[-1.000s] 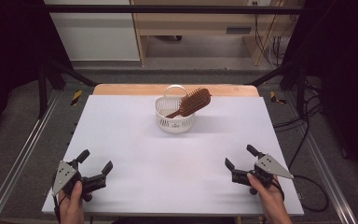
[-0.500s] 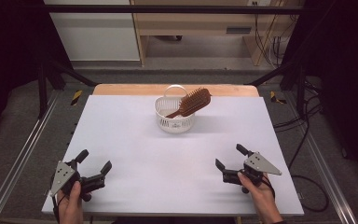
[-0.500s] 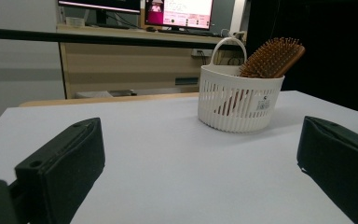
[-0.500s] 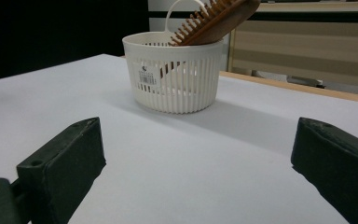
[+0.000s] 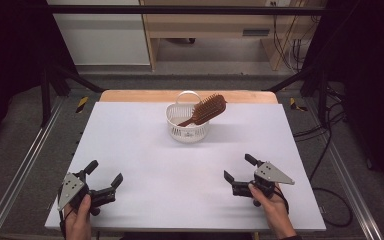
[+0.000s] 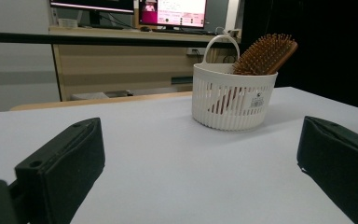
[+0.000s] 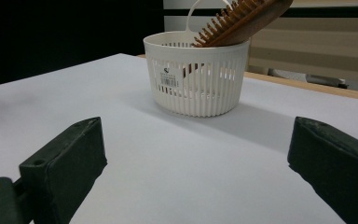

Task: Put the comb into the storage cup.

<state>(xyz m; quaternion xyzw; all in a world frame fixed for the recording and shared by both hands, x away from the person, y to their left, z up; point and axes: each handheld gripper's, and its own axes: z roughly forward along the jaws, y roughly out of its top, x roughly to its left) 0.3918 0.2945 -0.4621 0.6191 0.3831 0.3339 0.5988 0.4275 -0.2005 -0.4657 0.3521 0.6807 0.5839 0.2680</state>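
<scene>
Right tool point(image 5: 240, 172) near table point(image 5: 140, 150) edge

Beyond my white table point(image 5: 145, 150), a wooden desk point(image 5: 205, 22) sits top centre, cables point(image 5: 286, 47) hang upper right, and lit monitors point(image 6: 172, 11) line the top edge.

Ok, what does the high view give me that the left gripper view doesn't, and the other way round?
High view: both hands with the left gripper and right gripper, jaws wide open, near the front of the white table, far from the basket.

Left gripper view: lit monitors on a wooden desk behind the table, and a label on the basket wall.

Both: the white basket with the brown hairbrush leaning out over its rim, bristle head up.
</scene>
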